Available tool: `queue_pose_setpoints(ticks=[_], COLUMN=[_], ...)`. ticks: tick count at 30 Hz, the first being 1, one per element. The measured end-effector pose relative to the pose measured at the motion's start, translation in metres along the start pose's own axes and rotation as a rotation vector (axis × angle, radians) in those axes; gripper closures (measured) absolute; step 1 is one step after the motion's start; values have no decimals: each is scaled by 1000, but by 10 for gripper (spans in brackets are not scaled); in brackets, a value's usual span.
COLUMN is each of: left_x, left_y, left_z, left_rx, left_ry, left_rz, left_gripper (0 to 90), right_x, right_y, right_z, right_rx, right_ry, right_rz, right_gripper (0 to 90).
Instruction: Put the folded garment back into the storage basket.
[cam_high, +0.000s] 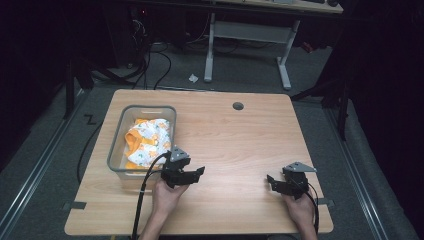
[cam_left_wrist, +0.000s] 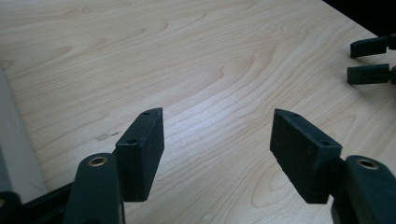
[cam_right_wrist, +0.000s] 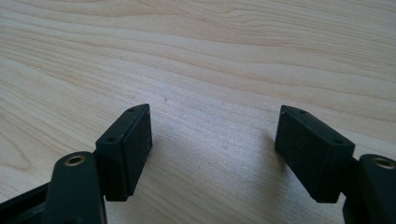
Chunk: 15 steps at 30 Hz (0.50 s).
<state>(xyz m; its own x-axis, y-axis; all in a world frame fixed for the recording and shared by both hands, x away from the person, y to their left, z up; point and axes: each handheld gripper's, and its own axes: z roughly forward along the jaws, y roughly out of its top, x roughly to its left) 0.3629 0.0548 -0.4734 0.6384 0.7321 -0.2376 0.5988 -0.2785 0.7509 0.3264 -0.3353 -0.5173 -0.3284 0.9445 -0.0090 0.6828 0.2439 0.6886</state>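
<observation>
Near the table's (cam_high: 235, 145) front edge, your left gripper (cam_high: 196, 173) and right gripper (cam_high: 270, 181) both gape wide, holding nothing; the patterned cloth (cam_high: 147, 141) lies in the clear bin (cam_high: 116, 150), just left of your left gripper.

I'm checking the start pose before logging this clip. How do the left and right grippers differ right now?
The left gripper sits right beside the clear bin that holds the orange patterned cloth; the right gripper sits near the table's right edge, with no bin close by. The left one's jaws point right, the right one's point left, so they face each other. Both are open, empty and held low over bare wood.
</observation>
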Motion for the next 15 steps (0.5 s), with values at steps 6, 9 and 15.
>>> queue_pose_setpoints(ticks=[6, 9, 15], left_x=[-1, -2, -4], left_y=[-7, -10, -19], left_z=[8, 12, 21], left_rx=[13, 20, 45], left_ry=[-3, 1, 21], left_rz=[-11, -13, -11], left_gripper=[357, 357, 357], right_x=[0, 0, 0], right_y=[0, 0, 0], right_z=[0, 0, 0], right_rx=[0, 0, 0], right_ry=[0, 0, 0], right_rz=[0, 0, 0], right_gripper=[276, 276, 276])
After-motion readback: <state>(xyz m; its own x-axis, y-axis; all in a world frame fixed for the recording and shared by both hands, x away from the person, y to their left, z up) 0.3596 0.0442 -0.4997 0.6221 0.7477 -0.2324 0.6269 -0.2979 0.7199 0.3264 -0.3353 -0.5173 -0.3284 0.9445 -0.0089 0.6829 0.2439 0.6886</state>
